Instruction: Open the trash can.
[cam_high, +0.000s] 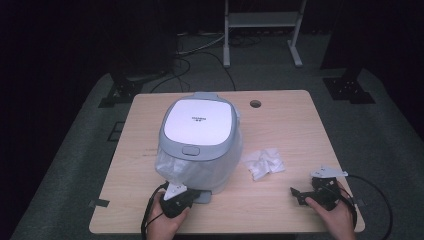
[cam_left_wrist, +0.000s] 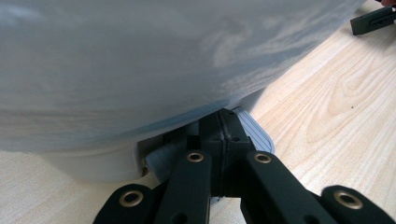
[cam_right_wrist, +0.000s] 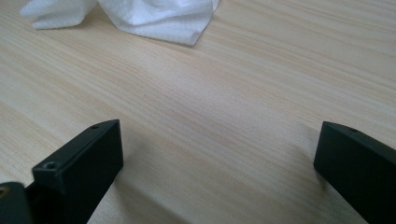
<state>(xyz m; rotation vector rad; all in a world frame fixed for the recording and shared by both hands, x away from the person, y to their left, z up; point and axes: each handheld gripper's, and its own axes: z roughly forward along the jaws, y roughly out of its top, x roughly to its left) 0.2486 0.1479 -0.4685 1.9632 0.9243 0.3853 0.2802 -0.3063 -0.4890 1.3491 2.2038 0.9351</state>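
Left gripper (cam_left_wrist: 227, 135) pinches ribbed grey tab (cam_left_wrist: 254, 133) under plastic-wrapped rounded cooker (cam_high: 200, 140); right gripper (cam_right_wrist: 219, 158) spread over woodgrain table (cam_right_wrist: 261, 93)

Left gripper (cam_high: 192, 196) has its jaws squeezed tight together; right gripper (cam_high: 295, 192) sits low, jaws spread wide apart.

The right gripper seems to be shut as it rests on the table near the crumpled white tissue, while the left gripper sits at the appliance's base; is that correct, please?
Not quite: the right gripper is open. The right gripper view shows its two black jaws wide apart over bare table, with the crumpled white tissue beyond them. The rest holds: the left gripper sits at the base of the appliance.
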